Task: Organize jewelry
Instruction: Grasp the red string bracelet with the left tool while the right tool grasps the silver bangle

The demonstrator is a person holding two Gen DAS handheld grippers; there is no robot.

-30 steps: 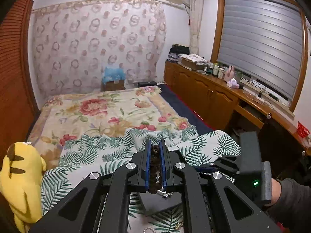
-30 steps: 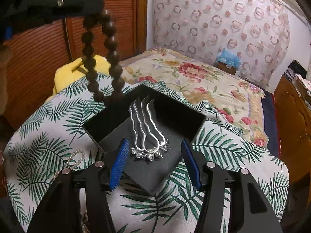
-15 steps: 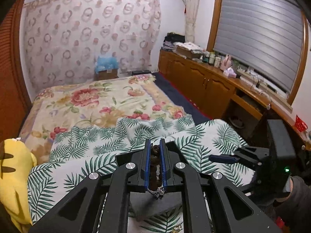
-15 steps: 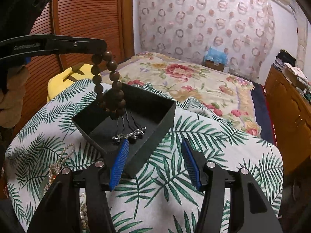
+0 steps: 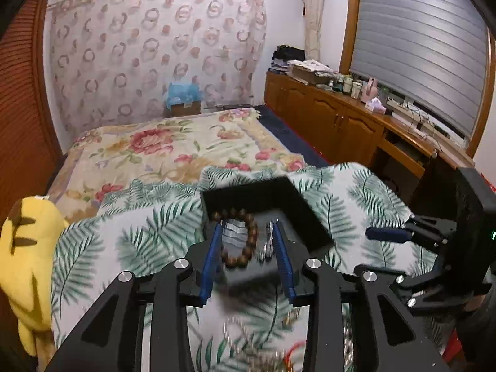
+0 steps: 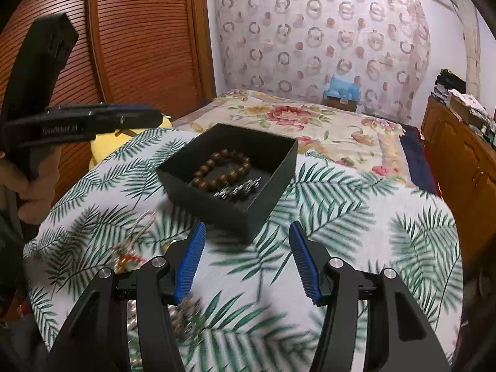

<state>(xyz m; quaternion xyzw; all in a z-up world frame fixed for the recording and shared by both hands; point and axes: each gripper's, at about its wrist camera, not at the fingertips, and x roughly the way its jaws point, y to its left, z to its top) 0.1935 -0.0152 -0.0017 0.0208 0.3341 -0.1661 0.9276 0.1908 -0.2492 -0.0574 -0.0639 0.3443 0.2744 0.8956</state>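
A black open box (image 6: 272, 152) stands on the palm-leaf cloth (image 6: 356, 217); it also shows in the left wrist view (image 5: 307, 214). Inside lie a brown wooden bead bracelet (image 6: 221, 167) (image 5: 245, 241) and silver hairpins (image 6: 238, 189) (image 5: 269, 241). My left gripper (image 5: 248, 235) is open and empty just above the box, its jaws either side of the bracelet. My right gripper (image 6: 246, 238) is open and empty, just short of the box's near corner. Each gripper shows in the other's view, the left (image 6: 102, 117) and the right (image 5: 387, 234).
Loose jewelry lies on the cloth in front of the box: a blurred pile of chains and pearls (image 5: 257, 338) (image 6: 133, 248). A yellow plush toy (image 5: 28, 248) sits at the left edge. A floral bed (image 5: 167, 148) lies behind, wooden cabinets (image 5: 341, 124) to the right.
My left gripper has opened and let the bead bracelet drop into the black box. It now sits lower over the box. My right gripper has drawn back a little.
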